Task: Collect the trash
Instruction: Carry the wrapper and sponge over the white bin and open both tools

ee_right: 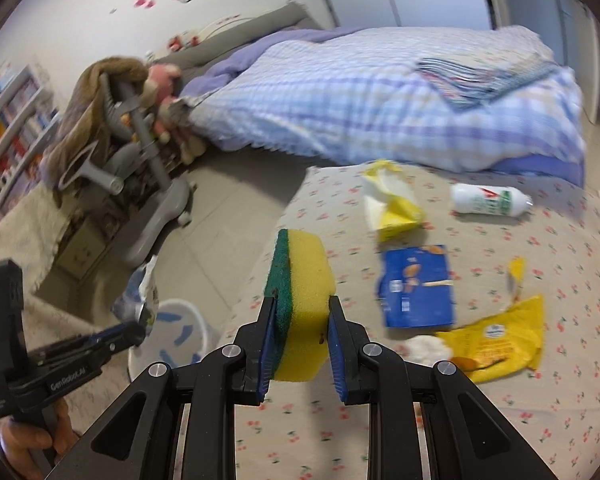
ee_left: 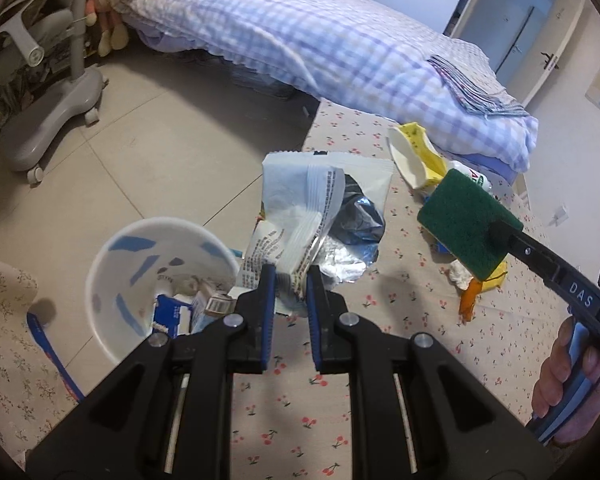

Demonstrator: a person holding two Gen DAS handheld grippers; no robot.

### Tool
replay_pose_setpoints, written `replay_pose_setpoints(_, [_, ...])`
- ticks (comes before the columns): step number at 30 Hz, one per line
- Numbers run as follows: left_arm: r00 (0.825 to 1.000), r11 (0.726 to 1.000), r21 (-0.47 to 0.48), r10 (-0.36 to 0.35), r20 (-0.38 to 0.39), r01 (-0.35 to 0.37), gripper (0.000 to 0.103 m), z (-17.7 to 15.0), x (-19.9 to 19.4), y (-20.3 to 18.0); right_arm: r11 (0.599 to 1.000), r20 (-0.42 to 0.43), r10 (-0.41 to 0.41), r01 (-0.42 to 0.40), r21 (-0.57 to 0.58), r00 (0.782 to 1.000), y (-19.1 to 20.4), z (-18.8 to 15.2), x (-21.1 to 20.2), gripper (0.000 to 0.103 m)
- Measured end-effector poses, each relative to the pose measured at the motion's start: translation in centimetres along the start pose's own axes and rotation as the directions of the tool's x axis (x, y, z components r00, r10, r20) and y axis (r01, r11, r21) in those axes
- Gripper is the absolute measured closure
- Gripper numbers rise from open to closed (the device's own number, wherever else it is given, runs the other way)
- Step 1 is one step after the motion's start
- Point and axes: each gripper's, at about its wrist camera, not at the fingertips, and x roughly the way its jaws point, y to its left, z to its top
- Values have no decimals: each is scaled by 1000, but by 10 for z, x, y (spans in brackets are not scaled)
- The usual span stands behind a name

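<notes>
My left gripper (ee_left: 291, 280) is shut on a crumpled white and silver foil wrapper (ee_left: 320, 208), held up beside the white bin (ee_left: 112, 280). The bin has blue marks and holds several pieces of trash. My right gripper (ee_right: 302, 312) is shut on a yellow sponge with a green scouring side (ee_right: 304, 272), above the cherry-print table (ee_right: 300, 432). On the table lie a blue packet (ee_right: 418, 286), a yellow wrapper (ee_right: 500, 336), a torn yellow and white carton (ee_right: 392, 204), a white bottle (ee_right: 488, 200) and a white wad (ee_right: 424, 348). The right wrist view shows the left gripper (ee_right: 138, 330) over the bin (ee_right: 180, 328).
A bed with a checked purple quilt (ee_left: 320, 48) runs behind the table. A grey wheeled chair base (ee_left: 52, 120) stands on the tiled floor (ee_left: 160, 140) at left. A floral cloth surface (ee_left: 12, 340) sits beside the bin. A hand (ee_left: 560, 380) grips the right tool.
</notes>
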Motion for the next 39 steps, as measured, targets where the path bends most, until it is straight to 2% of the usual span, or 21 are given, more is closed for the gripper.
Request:
replay_pose_setpoints(7, [1000,994,-106,2,-16,-4,86,-7,-4,39,996,-36,34,-37,-85,999,45,-11,19,78])
replay_pose_setpoints(12, [998,978,-208,-25,-59,12,86,-14,2,72,989,-77,58,-68,-129,995,72,-22,39,78])
replay_pose_setpoints(18, [996,962,-274,-21,-84,-3,86,-17,7,97,976,-114,95,-115,-187,989,110,-33,56,78])
replay_pose_setpoints(20, [995,959,-282,-20,-96,-8,86,-18,10,102,970,-126,103,-128,-206,987,122,-36,63,78])
replay_pose_setpoints(31, [984,961,-240,100,-150,-135,82,-22,26,109,957,-203,96,-146,-249,974,165,-60,104,78])
replay_pose_setpoints(35, [982,962,-227,120,-146,-151,70,-21,23,111,956,-205,94,-146,-253,974,169,-62,109,78])
replay_pose_setpoints(39, [981,960,-227,132,-143,-162,66,-21,21,113,958,-200,96,-145,-247,975,169,-60,111,77])
